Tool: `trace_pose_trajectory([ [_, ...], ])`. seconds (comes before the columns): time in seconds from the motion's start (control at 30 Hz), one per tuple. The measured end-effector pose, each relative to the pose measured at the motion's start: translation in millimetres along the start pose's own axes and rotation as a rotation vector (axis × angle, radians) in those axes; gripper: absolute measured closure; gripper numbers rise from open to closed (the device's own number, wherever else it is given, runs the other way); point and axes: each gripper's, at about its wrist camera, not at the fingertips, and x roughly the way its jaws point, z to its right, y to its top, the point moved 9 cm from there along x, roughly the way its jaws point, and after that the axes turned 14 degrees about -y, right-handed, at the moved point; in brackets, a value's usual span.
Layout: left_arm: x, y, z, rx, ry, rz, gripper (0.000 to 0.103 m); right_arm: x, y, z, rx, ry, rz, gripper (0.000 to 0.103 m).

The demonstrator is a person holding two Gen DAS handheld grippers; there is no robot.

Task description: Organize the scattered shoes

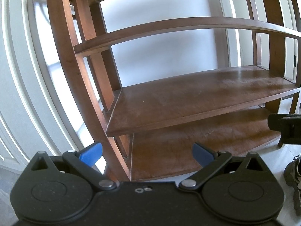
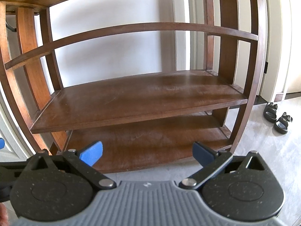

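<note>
Right wrist view: your right hand-held gripper (image 2: 147, 153), blue fingers apart and holding nothing, faces a brown wooden shoe rack (image 2: 139, 101) against a white wall; black sandals (image 2: 277, 117) lie on the grey floor (image 2: 263, 146) beside it. Your left hand-held gripper (image 1: 147, 154), likewise apart, has a dark sneaker (image 1: 293, 171) at its right edge. No legible writing.

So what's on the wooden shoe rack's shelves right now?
Nothing: the shoe rack has bare boards. Black sandals sit on the floor beside it. Its top surface is out of view.

Brown wooden shoe rack (image 2: 139, 98): mid and bottom shelves bare, wide gaps btwn boards. Curved wooden front rail (image 2: 131, 30) crosses upper opening. Black sandals (image 2: 276, 116) on floor, well right of rack.
</note>
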Motion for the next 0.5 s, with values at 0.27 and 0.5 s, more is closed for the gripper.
trace_pose_trajectory([
  [0.27, 6.3, -9.2, -6.4, 0.0, -0.001, -0.001, 0.0, -2.6, 0.2, -2.5, 0.005, -0.006, 0.001, 0.0],
  [0.5, 9.4, -13.4, -11.0, 0.001, 0.0, -0.002, 0.0, -2.7, 1.4, -2.5, 0.002, -0.005, 0.004, 0.0],
])
